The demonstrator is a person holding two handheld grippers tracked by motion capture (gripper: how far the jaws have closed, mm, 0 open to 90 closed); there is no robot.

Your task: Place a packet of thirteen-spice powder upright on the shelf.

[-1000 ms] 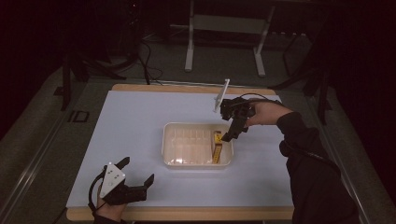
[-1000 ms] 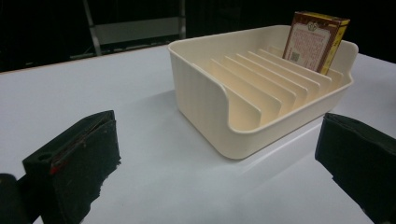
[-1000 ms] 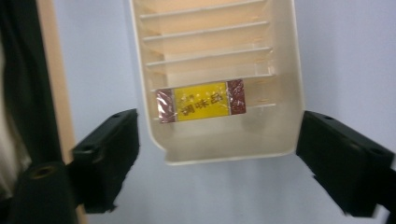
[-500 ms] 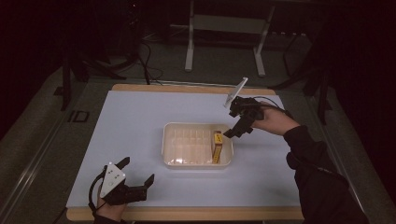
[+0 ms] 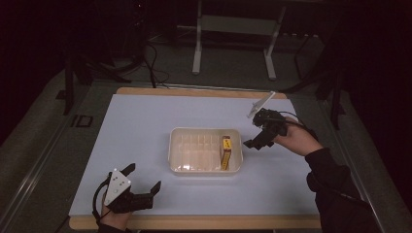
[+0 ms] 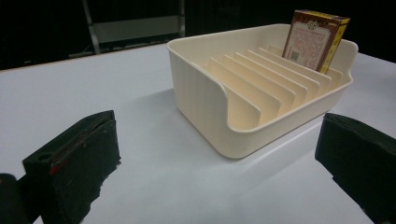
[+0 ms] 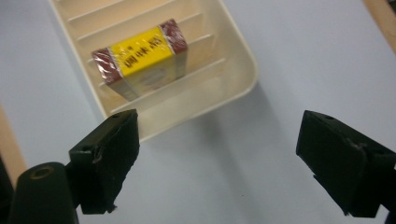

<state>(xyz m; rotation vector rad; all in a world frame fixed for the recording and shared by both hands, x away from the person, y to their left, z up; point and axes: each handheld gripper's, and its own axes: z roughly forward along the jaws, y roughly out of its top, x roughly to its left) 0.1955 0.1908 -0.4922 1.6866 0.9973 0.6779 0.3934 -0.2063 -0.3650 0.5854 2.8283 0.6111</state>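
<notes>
In the end slot of the cream rack [image 5: 204,165], nearest the r. gripper [image 5: 256,141], small box [image 5: 226,151] stands on edge, prob. light, stiff, slick-wrapped; grip its broad faces; both grippers' jaws apart, empty, l. gripper [image 5: 141,187] well off the rack.

Slotted tray [image 5: 204,167] at middle of table [image 5: 145,126]. Box [image 5: 226,152] stands on edge in tray's rightmost slot. Right gripper [image 5: 253,143] just right of tray; left gripper [image 5: 143,182] near table's front-left corner.
</notes>
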